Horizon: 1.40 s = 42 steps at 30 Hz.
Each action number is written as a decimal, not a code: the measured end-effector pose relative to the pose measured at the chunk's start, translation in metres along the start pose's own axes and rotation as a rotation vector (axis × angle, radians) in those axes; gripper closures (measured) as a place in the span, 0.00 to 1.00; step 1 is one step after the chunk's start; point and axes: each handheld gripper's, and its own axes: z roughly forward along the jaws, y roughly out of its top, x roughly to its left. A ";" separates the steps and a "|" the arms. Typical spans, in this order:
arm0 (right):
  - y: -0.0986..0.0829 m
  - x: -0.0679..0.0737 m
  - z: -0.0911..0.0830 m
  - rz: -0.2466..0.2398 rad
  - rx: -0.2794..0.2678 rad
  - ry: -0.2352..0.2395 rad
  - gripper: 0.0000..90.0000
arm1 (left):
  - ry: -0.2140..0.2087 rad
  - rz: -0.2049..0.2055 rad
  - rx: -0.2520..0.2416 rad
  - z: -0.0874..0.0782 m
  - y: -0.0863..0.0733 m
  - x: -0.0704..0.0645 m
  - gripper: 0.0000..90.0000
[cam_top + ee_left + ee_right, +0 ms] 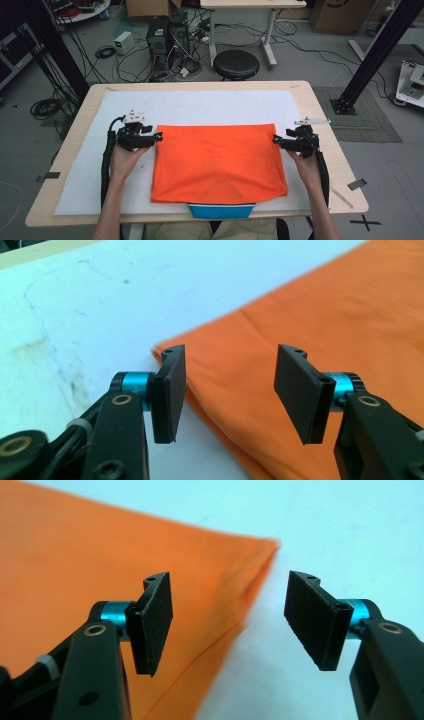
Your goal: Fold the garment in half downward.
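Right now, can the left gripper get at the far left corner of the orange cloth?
Probably yes. The left gripper is open, its jaws standing either side of the orange cloth at that corner, and only the white mat lies around it, with nothing in between.

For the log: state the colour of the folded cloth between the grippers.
Orange cloth, best in the high view.

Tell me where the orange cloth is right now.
In the high view the orange cloth lies flat mid-table on the white mat, between the left hand-held gripper and right hand-held gripper.
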 end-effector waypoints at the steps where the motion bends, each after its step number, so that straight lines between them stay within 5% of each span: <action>1: 0.005 -0.005 0.006 0.013 0.016 0.001 0.41 | 0.005 -0.002 0.029 0.007 0.003 0.005 0.53; 6: 0.019 -0.023 0.035 0.070 0.055 0.059 0.43 | -0.020 -0.054 0.085 0.036 0.009 0.024 0.55; 9: 0.021 -0.031 0.053 0.102 0.094 0.078 0.43 | -0.060 -0.080 0.077 0.047 0.009 0.028 0.55; 14: 0.024 -0.028 0.073 0.078 0.130 0.086 0.46 | -0.069 -0.093 0.115 0.057 0.003 0.029 0.57; 17: 0.025 -0.024 0.073 0.067 0.122 0.093 0.63 | -0.062 -0.064 0.127 0.058 0.002 0.027 0.66; 20: 0.025 -0.017 0.074 0.017 0.138 0.098 0.85 | -0.080 -0.035 0.139 0.059 0.003 0.023 0.89; 24: 0.029 -0.010 0.074 -0.020 0.114 0.054 0.91 | -0.033 -0.058 0.083 0.058 0.007 0.024 0.96; 27: 0.035 -0.014 0.071 -0.004 0.079 0.035 0.92 | -0.004 -0.090 0.023 0.056 0.011 0.027 0.96; 32: 0.045 -0.019 0.074 0.017 0.041 -0.012 0.92 | 0.032 -0.087 0.051 0.064 0.025 0.030 0.96; 38: 0.042 -0.023 0.087 0.011 0.086 -0.038 0.89 | 0.053 -0.065 0.132 0.081 0.023 0.031 0.96; 42: 0.039 -0.026 0.091 0.029 0.112 -0.069 0.67 | 0.045 -0.071 0.132 0.081 0.020 0.032 0.83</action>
